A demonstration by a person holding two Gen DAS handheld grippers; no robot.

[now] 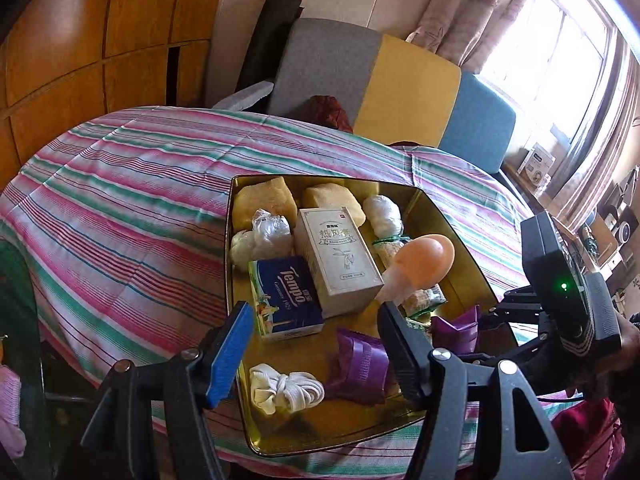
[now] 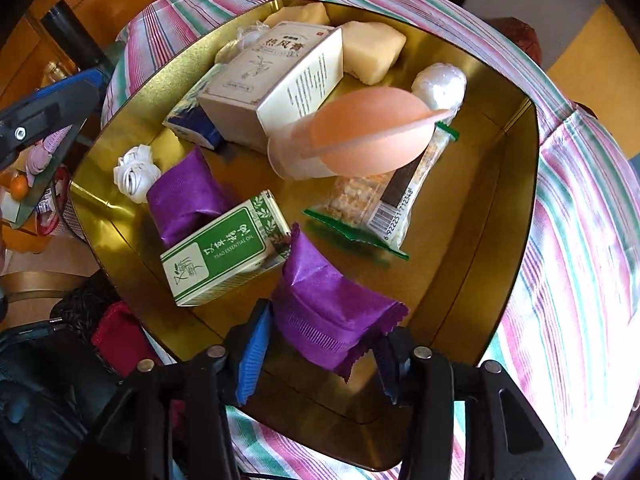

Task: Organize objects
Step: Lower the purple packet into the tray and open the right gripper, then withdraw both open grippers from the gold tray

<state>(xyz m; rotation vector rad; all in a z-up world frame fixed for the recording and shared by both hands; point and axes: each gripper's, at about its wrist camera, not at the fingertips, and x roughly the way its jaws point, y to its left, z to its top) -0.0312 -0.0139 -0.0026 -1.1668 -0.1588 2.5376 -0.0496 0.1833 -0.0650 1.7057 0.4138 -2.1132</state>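
A gold tin tray (image 1: 460, 240) (image 2: 500, 216) on a striped cloth holds several items: a beige box (image 1: 338, 260) (image 2: 272, 80), a blue Tempo tissue pack (image 1: 286, 302), a white cord bundle (image 1: 286, 392) (image 2: 134, 172), an orange bulb (image 1: 424, 260) (image 2: 368, 132), a green oil box (image 2: 226, 250) and purple packets (image 1: 358, 372) (image 2: 182, 196). My left gripper (image 1: 316, 354) is open above the tray's near end. My right gripper (image 2: 320, 350) has its jaws on either side of a purple packet (image 2: 332, 320) lying at the tray's near edge; it also shows in the left wrist view (image 1: 500, 316).
The tray also holds yellow sponges (image 1: 266, 200) (image 2: 374, 56), plastic-wrapped white lumps (image 1: 264, 236) and a snack bar (image 2: 384, 200). The striped table (image 1: 120, 200) stretches left. A grey, yellow and blue sofa (image 1: 400, 84) stands behind it. Clutter lies left of the right gripper (image 2: 36, 184).
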